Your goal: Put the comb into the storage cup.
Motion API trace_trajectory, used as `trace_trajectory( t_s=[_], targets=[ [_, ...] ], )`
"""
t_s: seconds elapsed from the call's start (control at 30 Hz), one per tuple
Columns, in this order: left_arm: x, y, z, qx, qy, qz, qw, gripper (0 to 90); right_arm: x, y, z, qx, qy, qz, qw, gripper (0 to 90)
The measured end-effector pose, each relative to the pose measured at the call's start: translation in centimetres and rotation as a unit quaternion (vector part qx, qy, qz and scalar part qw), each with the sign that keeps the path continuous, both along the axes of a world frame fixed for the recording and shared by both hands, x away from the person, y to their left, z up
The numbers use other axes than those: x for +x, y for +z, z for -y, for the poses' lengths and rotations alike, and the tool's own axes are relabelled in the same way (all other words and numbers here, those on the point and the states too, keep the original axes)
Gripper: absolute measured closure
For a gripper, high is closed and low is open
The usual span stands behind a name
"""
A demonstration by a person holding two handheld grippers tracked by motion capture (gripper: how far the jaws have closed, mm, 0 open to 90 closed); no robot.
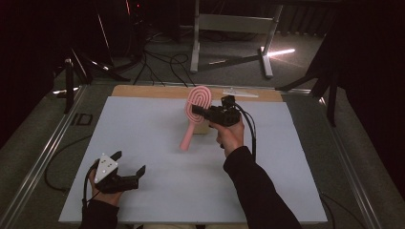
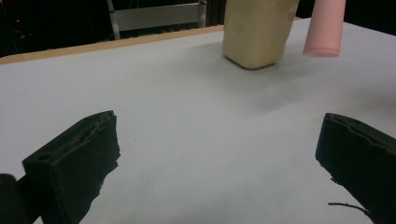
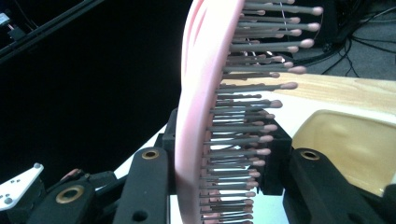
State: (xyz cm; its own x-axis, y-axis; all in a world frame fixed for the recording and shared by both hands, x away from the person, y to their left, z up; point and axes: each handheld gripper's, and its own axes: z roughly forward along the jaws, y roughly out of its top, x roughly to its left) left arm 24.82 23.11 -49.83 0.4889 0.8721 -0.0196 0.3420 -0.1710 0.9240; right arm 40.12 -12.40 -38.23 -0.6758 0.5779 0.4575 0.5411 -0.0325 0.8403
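Between the jaws of our right gripper (image 1: 199, 112) sits the pink hairbrush (image 1: 195, 110), clamped across its oval head, one pad on the smooth back and the other in among the bristles (image 3: 254, 126), as the right gripper view shows. We hold it off the surface toward the far middle of the table, head up and far, handle slanting down and nearer to the left, its tip hanging just above the sheet. Just behind and right of the handle stands a pale yellow block (image 1: 203, 128) on the sheet; the left gripper view shows the handle end (image 2: 323, 29) close beside it, and we cannot tell whether they touch. To carry this step well, we judge that we should keep the squeeze steady, since bristles give under a pad and the head could twist, and mind the long handle so it does not knock the block. Our left gripper (image 1: 130, 164) rests low at the near left, jaws wide apart with nothing between them, pointing toward the brush. Beneath it all lies a white sheet (image 1: 153, 191) over a wooden tabletop whose far edge shows bare. Beyond, the room is dark, with cables on a grey floor and a metal stand (image 1: 229, 28).
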Motion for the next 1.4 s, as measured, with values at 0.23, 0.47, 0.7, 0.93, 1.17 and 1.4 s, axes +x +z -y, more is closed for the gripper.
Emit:
trace_trajectory(
  t_s=[0.23, 0.47, 0.7, 0.93, 1.17, 1.4],
  targets=[
    [0.0, 0.0, 0.0, 0.001, 0.0, 0.0, 1.0, 0.2, 0.5, 0.6, -0.2, -0.001, -0.003, 0.005, 1.0, 63.8],
    [-0.1, 0.0, 0.1, 0.003, 0.0, 0.001, 1.0, 0.3, 1.0, 1.0, -0.2, 0.004, -0.009, 0.012, 0.9999, 63.8],
    [-0.1, 0.0, 0.2, 0.004, -0.001, 0.001, 1.0, 0.3, 1.6, 1.3, 0.1, 0.011, -0.021, 0.014, 0.9996, 63.8],
    [-0.1, 0.0, 0.2, 0.004, -0.001, 0.0, 1.0, 0.3, 1.9, 1.3, 0.2, 0.015, -0.025, 0.015, 0.9995, 63.8],
    [-0.1, 0.0, 0.2, 0.005, -0.002, -0.001, 1.0, 0.3, 2.3, 1.5, 0.5, 0.029, -0.031, 0.021, 0.9989, 63.9],
    [-0.1, 0.1, 0.3, 0.008, -0.003, -0.001, 1.0, 0.2, 2.6, 1.6, 0.8, 0.034, -0.04, 0.02, 0.9984, 63.9]
  ],
)
